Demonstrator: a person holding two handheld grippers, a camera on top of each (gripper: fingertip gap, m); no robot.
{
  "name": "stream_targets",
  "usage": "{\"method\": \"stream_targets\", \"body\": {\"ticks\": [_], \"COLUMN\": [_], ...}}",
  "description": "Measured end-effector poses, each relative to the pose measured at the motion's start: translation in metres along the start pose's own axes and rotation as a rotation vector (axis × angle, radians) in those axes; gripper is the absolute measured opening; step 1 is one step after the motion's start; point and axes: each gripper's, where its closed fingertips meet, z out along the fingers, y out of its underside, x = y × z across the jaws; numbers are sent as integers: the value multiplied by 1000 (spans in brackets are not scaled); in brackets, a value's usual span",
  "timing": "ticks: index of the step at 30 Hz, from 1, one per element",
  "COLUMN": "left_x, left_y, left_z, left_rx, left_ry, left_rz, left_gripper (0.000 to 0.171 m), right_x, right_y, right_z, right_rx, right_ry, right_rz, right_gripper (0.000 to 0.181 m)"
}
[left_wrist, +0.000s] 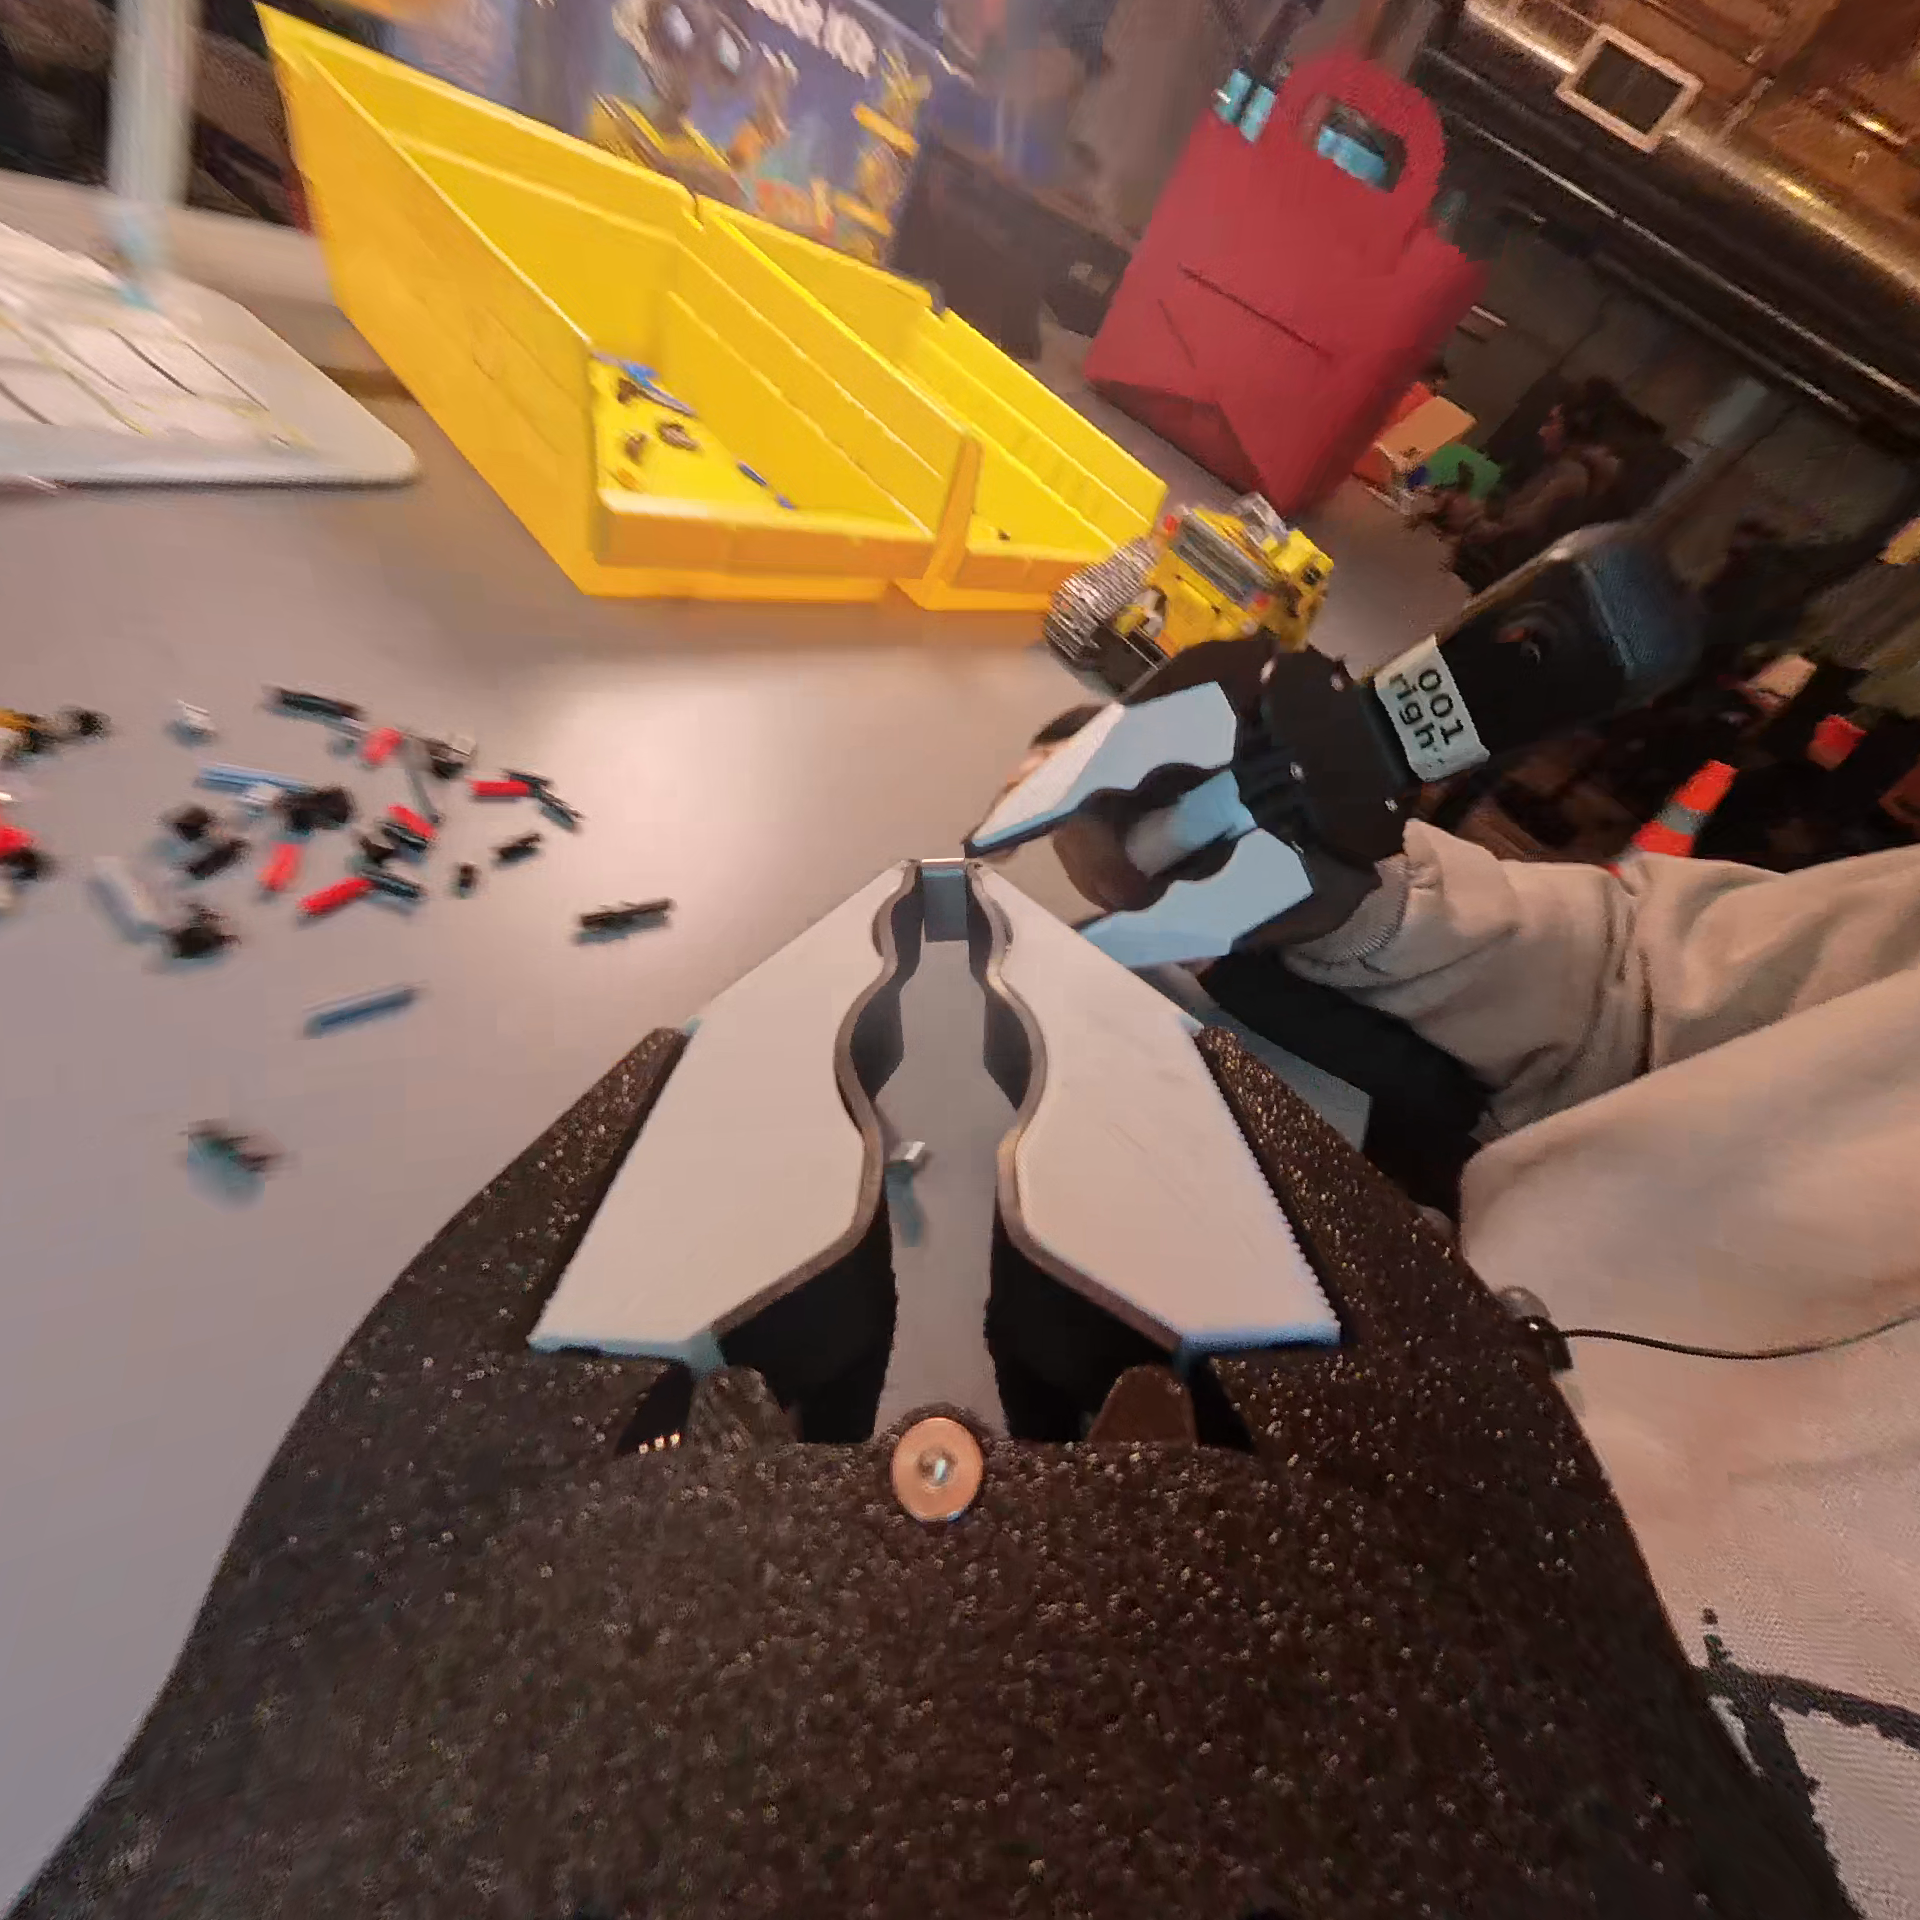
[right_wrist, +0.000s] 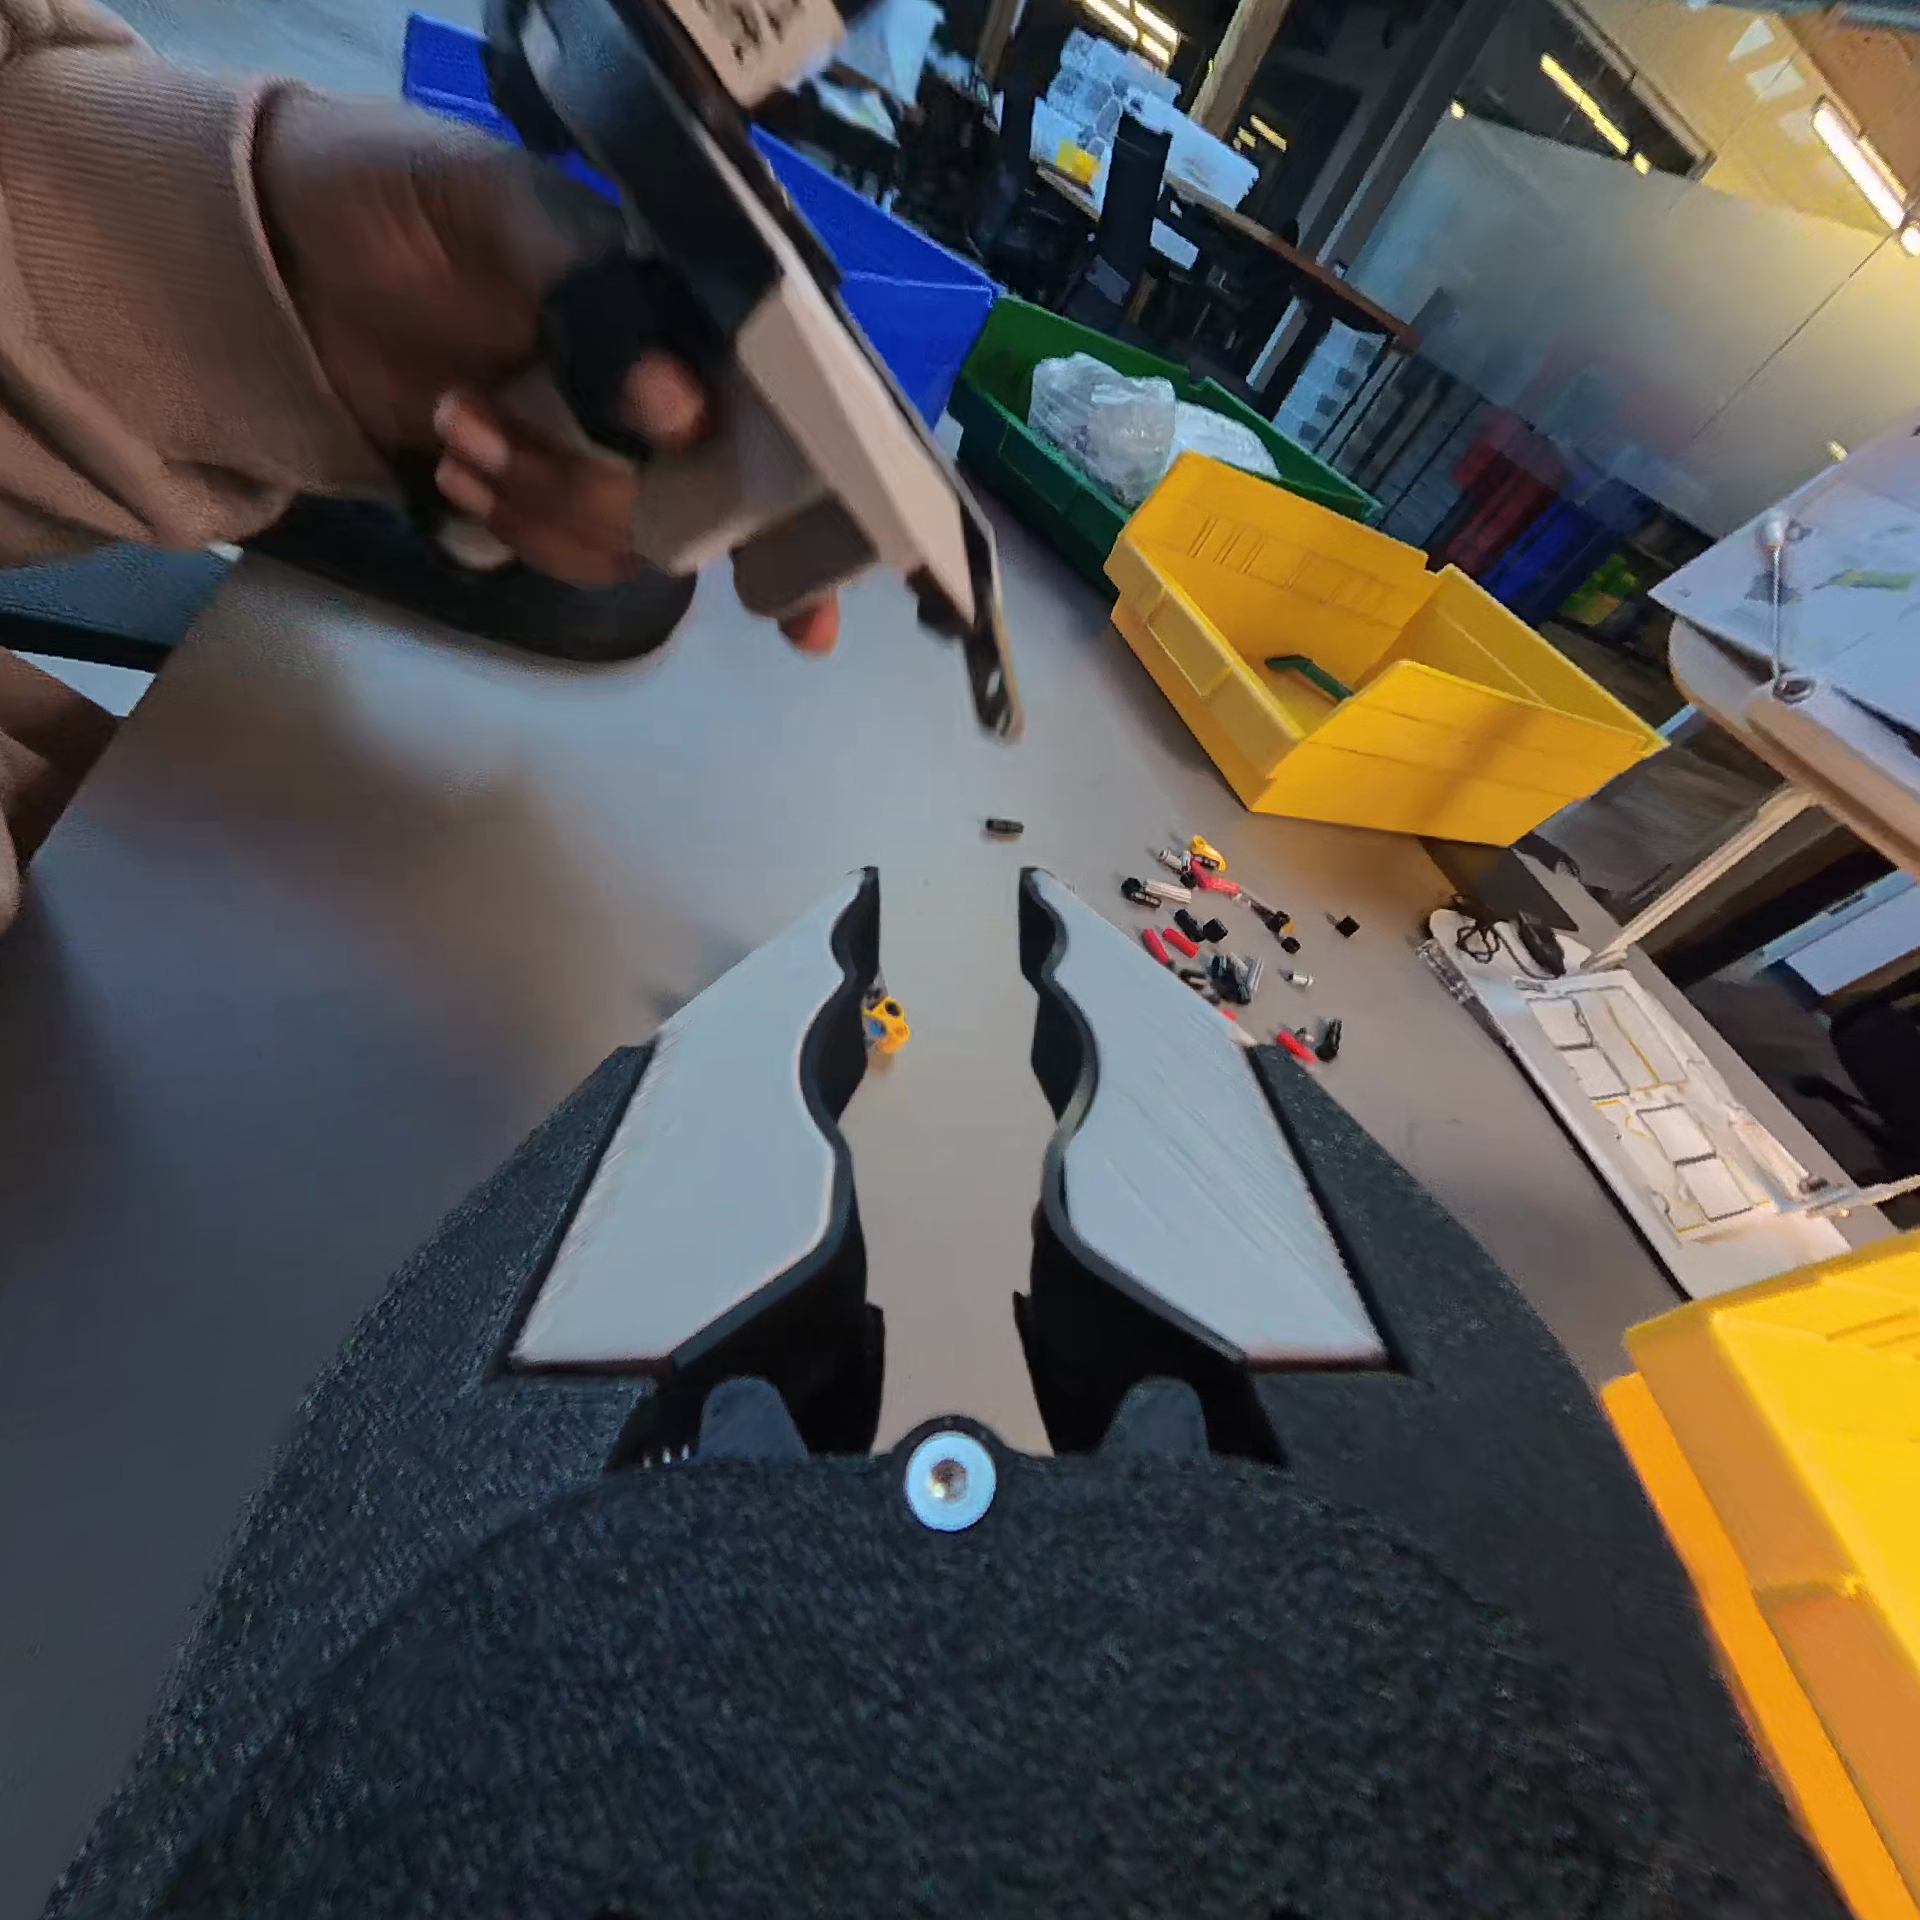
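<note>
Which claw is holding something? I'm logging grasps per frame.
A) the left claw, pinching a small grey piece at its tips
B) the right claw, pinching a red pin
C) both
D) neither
A: the left claw is closed on a small grey piece at its tips, while the right claw stands open and empty.

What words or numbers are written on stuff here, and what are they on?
White label on the right gripper: short printed characters, which I won't copy out.
Colourful box behind the yellow bin: lettering too blurred to read.
White sheet on the table: print too small to read.
</note>
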Motion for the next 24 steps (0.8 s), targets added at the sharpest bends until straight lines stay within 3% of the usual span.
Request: {"method": "stream_targets", "body": {"ticks": [3, 6, 9, 12, 15, 19, 21, 24], "left_x": [-53, -113, -158, -196, -213, -204, -188, -154], "left_y": [-53, -78, -59, -26, -13, -36, -54, -61], "left_z": [-82, -193, -265, -302, -316, -303, -275, -196], "left_rx": [129, 140, 36, -120, -162, -52, -6, -7], "left_ry": [-388, -853, -1089, -1199, -1232, -1209, -1128, -849], "left_rz": [143, 210, 147, 85, 50, 115, 190, 259], "left_gripper": [7, 8, 8, 7, 11, 29, 31, 31], "right_x": [0, -6, -18, -24, -26, -22, -22, -25], "right_y": [21, 37, 45, 47, 45, 46, 50, 55], "right_z": [2, 5, 10, 16, 23, 30, 32, 34], "right_rx": [-93, -174, -226, -246, -257, -275, -292, -315], "right_ry": [-39, -87, -152, -173, -180, -179, -190, -211], "right_rz": [63, 79, 115, 87, 89, 126, 151, 161], "right_gripper": [32, 32, 31, 29, 30, 30, 30, 24]}}
